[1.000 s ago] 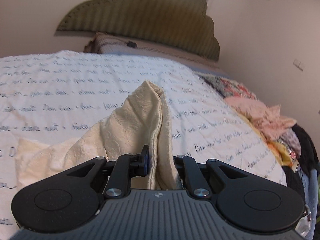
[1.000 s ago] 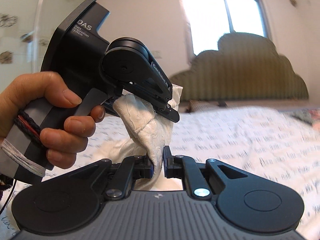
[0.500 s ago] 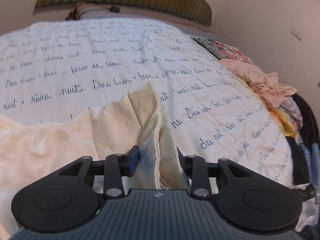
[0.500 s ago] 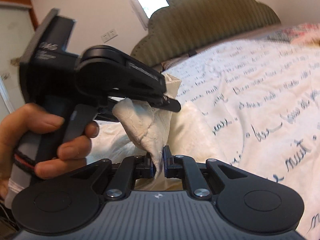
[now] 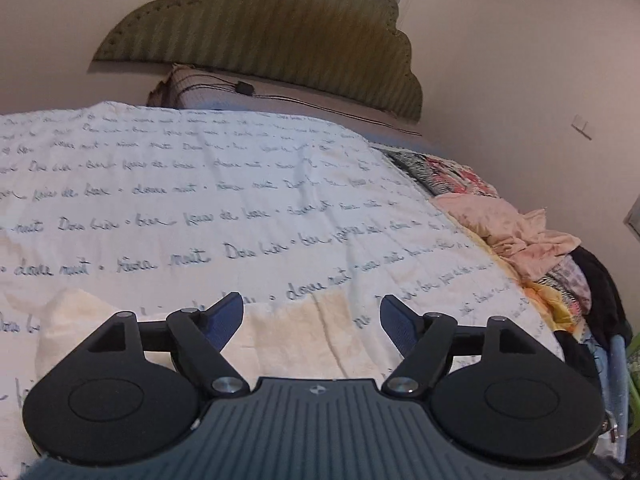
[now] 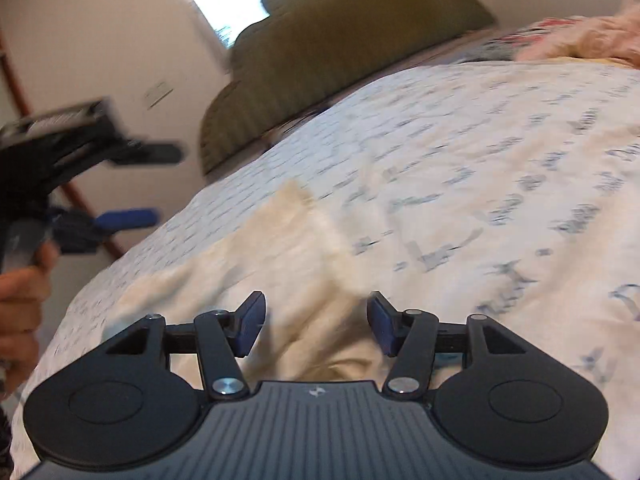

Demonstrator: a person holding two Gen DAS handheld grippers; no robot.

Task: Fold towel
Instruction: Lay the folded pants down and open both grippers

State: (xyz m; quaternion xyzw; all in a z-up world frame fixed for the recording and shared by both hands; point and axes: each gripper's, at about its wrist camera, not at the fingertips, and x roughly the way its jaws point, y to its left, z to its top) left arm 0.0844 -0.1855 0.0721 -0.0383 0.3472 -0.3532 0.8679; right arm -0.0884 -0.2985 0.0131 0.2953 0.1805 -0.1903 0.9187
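The cream towel lies flat on the white bedspread, low in the left wrist view, right under my left gripper, which is open and holds nothing. In the right wrist view the same towel spreads across the bed in front of my right gripper, also open, with a rumpled part of the cloth just below its spread fingers. The left gripper shows blurred at the left edge there, jaws apart, held by a hand.
The bedspread with script lettering covers the bed up to a green scalloped headboard. A heap of pink and patterned clothes lies along the bed's right side. A wall stands behind.
Both grippers have opened and let go of the towel, which now lies on the bed. The left gripper has drawn away to the left of the right one.
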